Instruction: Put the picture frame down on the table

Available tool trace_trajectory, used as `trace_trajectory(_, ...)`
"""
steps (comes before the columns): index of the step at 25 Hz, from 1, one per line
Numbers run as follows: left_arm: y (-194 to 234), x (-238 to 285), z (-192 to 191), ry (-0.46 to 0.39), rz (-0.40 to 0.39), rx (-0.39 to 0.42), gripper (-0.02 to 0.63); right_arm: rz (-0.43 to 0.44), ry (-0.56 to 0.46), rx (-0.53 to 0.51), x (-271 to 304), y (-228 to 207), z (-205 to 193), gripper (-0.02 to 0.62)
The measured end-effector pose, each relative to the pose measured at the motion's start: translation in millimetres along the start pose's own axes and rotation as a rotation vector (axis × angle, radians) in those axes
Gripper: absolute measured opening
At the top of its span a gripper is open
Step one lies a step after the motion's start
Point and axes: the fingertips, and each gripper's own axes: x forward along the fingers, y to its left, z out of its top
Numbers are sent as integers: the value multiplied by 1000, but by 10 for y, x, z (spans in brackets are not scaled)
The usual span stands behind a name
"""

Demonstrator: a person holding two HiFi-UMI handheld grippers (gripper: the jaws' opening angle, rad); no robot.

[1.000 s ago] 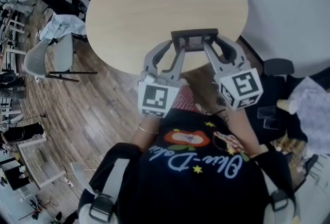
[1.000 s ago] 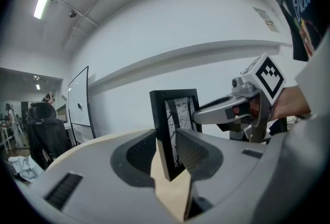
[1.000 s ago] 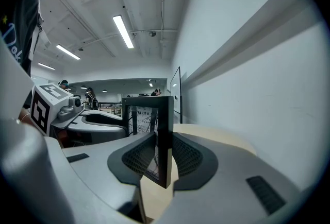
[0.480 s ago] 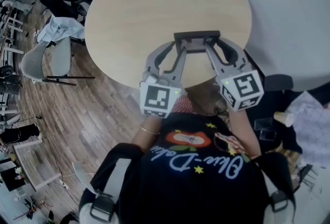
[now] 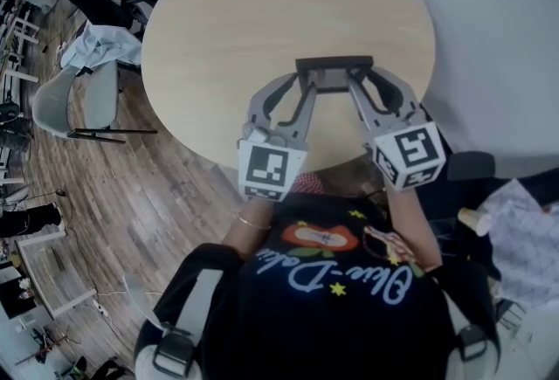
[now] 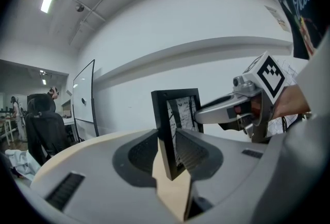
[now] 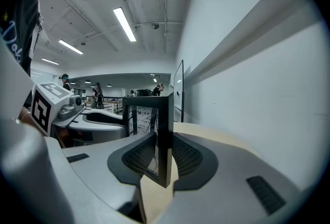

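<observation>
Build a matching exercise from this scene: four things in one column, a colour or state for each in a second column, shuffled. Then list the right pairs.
1. picture frame
2. left gripper
3. right gripper
4. table

A. round, pale wood top
B. shut on the frame's right side
C. black, gripped from both sides
D. shut on the frame's left side

Pairs: 1-C, 2-D, 3-B, 4-A
</observation>
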Motion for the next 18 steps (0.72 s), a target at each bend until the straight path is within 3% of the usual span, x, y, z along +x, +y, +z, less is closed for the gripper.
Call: trace_trajectory(18,503,602,-87,36,24,-27,107,51,38,-2,729,-414,33,77)
